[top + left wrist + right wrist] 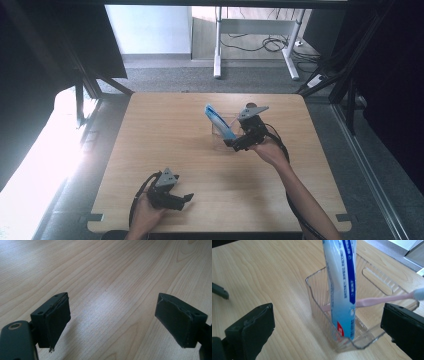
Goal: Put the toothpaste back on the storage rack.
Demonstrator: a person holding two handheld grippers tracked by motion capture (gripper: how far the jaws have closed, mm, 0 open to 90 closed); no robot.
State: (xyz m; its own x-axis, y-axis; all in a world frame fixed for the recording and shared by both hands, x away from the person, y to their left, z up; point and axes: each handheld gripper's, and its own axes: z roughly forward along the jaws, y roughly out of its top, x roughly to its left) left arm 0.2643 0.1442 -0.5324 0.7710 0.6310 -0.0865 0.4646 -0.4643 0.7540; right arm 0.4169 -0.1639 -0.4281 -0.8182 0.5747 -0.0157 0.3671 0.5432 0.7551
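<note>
Right tongs (pixel 327 327) agape — their view reveals a pink toothbrush (pixel 384 299).

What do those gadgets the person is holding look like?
Each hand grips a black tool: the left gripper and right gripper each end in two blocky black jaws with flat pads, carry a grey three-cornered plate on top and trail a black cable. Forearms are bare.

Setting: lab or office test bay. Evidence: light wood table (pixel 165 165) on grey carpet (pixel 190 80); dark frame struts (pixel 107 80) flank it (camera rig, likely); height-adjustable desk legs (pixel 218 45) behind, loose cables (pixel 270 44) on floor; white cabinet (pixel 150 30) at back wall.
</note>
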